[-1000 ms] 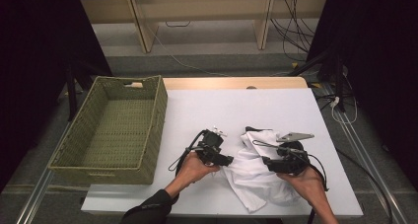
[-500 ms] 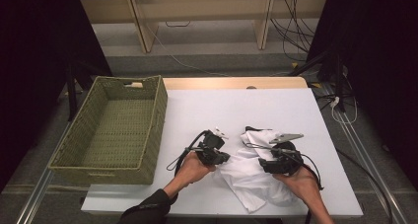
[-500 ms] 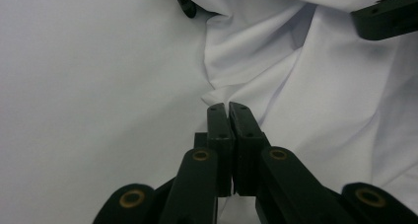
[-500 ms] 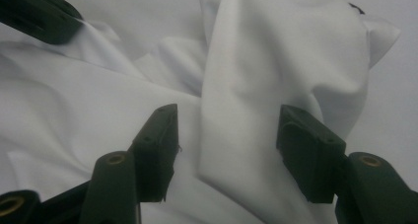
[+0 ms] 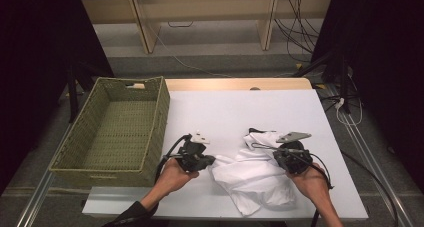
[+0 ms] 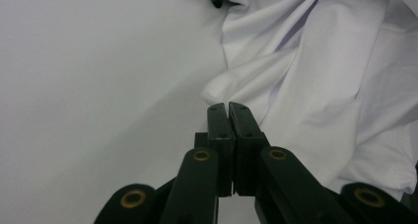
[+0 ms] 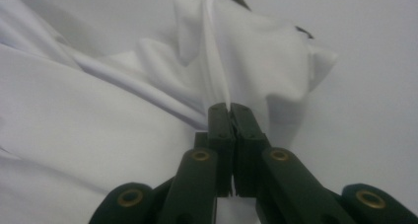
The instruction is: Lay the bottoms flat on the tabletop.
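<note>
A crumpled white cloth [image 5: 252, 179] lies on the white table near the front edge, between my two grippers. My left gripper [image 5: 212, 161] sits at its left edge. In the left gripper view the jaws [image 6: 227, 105] are pressed together on a thin corner of the cloth [image 6: 315, 86], and the creases run toward the tips. My right gripper [image 5: 276, 154] rests on the cloth's right side. Its jaws have just been closing and now stand shut [image 7: 229, 105] on a raised ridge of the cloth [image 7: 217, 61].
A green woven basket [image 5: 161, 114] stands empty at the table's left edge, close to my left hand. Bare white tabletop [image 5: 240, 112] stretches behind the cloth. Cables and wooden furniture legs lie on the floor beyond the table.
My left gripper has moved left toward the basket, and the cloth's left edge has stretched after it. The right hand has stayed where it was.
</note>
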Demonstrator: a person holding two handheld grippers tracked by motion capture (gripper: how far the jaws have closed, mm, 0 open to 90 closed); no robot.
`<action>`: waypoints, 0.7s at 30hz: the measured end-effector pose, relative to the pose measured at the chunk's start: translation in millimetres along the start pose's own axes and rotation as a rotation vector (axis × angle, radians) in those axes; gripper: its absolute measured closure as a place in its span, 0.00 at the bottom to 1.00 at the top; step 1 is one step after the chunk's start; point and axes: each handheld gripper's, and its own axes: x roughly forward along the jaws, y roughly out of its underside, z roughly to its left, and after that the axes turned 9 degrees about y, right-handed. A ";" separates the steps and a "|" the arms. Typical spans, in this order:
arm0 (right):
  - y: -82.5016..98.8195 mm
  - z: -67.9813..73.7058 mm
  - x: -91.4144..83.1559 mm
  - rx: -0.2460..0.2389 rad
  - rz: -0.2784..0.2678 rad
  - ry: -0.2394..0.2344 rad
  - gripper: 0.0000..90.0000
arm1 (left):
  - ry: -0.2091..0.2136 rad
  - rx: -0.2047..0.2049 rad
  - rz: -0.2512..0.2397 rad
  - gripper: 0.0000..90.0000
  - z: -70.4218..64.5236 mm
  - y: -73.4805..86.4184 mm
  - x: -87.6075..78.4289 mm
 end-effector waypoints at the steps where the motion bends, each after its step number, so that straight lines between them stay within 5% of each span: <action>1: 2.9 -5.7 -1.4 0.017 -0.001 0.009 0.99 | -0.006 -0.004 -0.001 0.98 1.9 3.8 -3.1; 5: 19.7 -29.7 -2.3 0.094 0.026 0.031 0.99 | -0.020 -0.037 0.005 0.98 11.1 23.2 -16.1; 10: 33.1 -45.7 1.6 0.131 0.080 0.082 0.99 | -0.020 -0.044 0.032 0.98 11.4 34.6 -19.2; 16: 49.7 -49.6 12.0 0.143 0.169 0.060 0.98 | -0.021 -0.017 0.110 0.98 6.6 47.0 -13.0; 18: 53.7 -49.2 13.3 0.136 0.183 0.052 0.97 | -0.021 -0.028 0.103 0.96 7.4 45.6 -13.1; 21: 50.9 -50.1 8.7 0.157 0.147 0.044 0.79 | -0.034 -0.019 0.062 0.87 7.0 34.2 -16.8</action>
